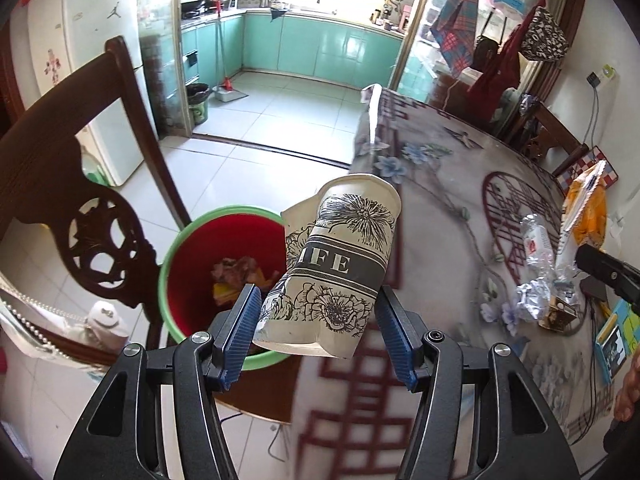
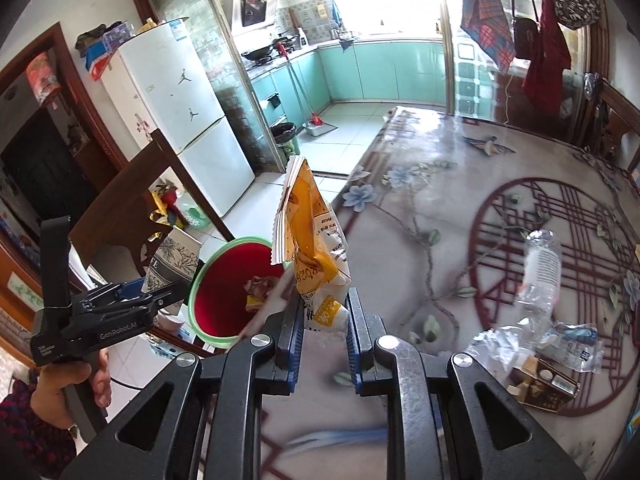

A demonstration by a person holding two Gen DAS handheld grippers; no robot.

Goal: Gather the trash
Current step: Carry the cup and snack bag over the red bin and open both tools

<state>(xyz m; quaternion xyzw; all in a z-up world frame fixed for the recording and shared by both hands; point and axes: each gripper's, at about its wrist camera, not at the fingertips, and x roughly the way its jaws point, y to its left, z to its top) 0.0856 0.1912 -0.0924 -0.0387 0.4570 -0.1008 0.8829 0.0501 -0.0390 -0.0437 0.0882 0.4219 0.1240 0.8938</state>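
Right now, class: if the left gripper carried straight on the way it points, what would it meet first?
Probably the bin: the left gripper, shut on the cup, aims beyond the table edge toward it, though depth is unclear.

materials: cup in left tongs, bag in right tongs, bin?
Paper cup: matte printed paper, looks so from its creased, dented wall. Snack bag: thin glossy film, crinkled, with a serrated seal edge. Trash bin: likely smooth plastic, red inside, green rim.
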